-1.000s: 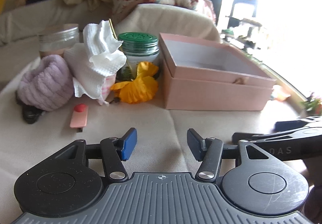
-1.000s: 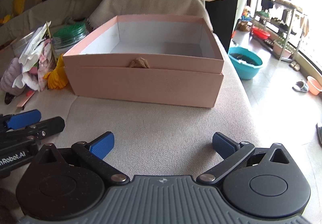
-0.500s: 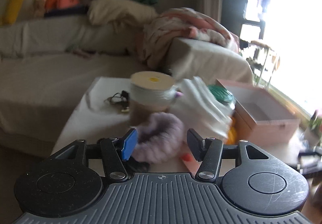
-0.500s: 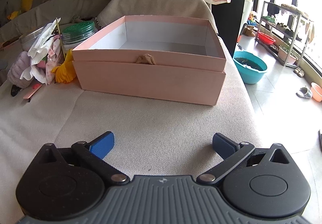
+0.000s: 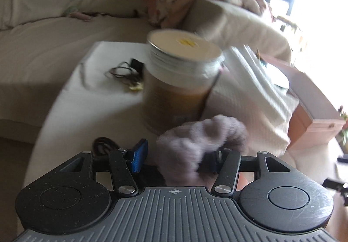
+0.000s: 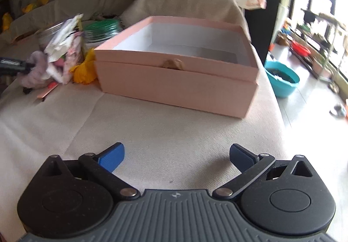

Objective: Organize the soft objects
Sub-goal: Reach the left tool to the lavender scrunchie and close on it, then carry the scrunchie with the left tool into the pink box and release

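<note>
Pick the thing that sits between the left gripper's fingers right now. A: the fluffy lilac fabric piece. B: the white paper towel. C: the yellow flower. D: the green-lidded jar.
A: in the left wrist view the fluffy lilac fabric piece bulges between the left gripper fingers, whose jaws are closing, while the white paper towel lies beyond it.

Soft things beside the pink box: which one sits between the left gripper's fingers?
The fluffy lilac scrunchie. It lies between the closing left gripper's fingers; the white paper towel and yellow fabric flower lie farther off.
</note>
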The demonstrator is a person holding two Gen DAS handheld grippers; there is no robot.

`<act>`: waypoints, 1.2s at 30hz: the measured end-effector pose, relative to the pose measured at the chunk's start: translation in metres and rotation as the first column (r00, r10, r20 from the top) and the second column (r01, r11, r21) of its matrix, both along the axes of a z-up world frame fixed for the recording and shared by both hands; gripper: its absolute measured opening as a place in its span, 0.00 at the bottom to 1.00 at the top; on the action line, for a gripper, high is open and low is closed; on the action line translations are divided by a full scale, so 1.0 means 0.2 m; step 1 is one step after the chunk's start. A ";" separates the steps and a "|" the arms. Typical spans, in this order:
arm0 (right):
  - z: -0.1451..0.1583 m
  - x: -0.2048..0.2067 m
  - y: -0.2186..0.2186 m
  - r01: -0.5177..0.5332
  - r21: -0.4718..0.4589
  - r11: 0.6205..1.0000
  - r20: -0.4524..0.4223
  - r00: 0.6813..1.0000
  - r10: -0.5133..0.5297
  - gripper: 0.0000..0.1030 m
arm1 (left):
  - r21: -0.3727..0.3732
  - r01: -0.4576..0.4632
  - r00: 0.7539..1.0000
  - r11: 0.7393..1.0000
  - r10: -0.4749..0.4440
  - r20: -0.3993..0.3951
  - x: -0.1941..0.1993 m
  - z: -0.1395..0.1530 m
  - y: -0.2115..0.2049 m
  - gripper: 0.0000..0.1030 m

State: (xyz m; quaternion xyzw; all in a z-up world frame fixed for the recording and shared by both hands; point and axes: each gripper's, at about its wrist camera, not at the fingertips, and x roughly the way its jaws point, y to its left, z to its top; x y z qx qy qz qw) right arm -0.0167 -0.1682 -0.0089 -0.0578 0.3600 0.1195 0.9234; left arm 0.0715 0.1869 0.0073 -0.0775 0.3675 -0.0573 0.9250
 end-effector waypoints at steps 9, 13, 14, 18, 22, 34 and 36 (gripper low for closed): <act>0.33 0.03 0.50 -0.335 -0.213 0.918 0.230 0.896 0.380 0.91 | -0.012 -0.021 0.982 1.000 0.023 0.188 -0.25 0.10 0.02 0.21; 0.31 0.05 0.87 -0.437 -0.414 0.798 0.292 0.767 0.571 0.91 | -0.002 -0.109 0.968 0.994 0.107 0.229 -0.34 0.18 0.10 0.21; 0.28 0.07 0.95 -0.445 -0.455 0.771 0.292 0.744 0.602 0.90 | -0.013 -0.120 0.967 0.993 0.120 0.227 -0.35 0.19 0.13 0.21; 0.20 0.18 1.17 -0.435 -0.537 0.723 0.237 0.745 0.624 0.55 | -0.066 -0.170 0.965 0.983 0.180 0.192 -0.35 0.20 0.25 0.21; 0.30 0.19 1.17 -0.431 -0.509 0.745 0.228 0.767 0.600 0.16 | -0.146 -0.205 0.950 0.968 0.232 0.210 -0.34 0.24 0.35 0.21; 1.11 0.36 0.58 -0.317 -0.067 0.946 0.413 0.854 0.316 0.02 | -0.150 -0.187 0.867 0.971 0.235 0.440 -0.11 0.83 0.28 0.21; 1.16 0.37 0.46 -0.255 -0.062 0.965 0.452 0.855 0.255 0.02 | -0.124 -0.123 0.870 0.985 0.167 0.464 -0.05 0.90 0.16 0.21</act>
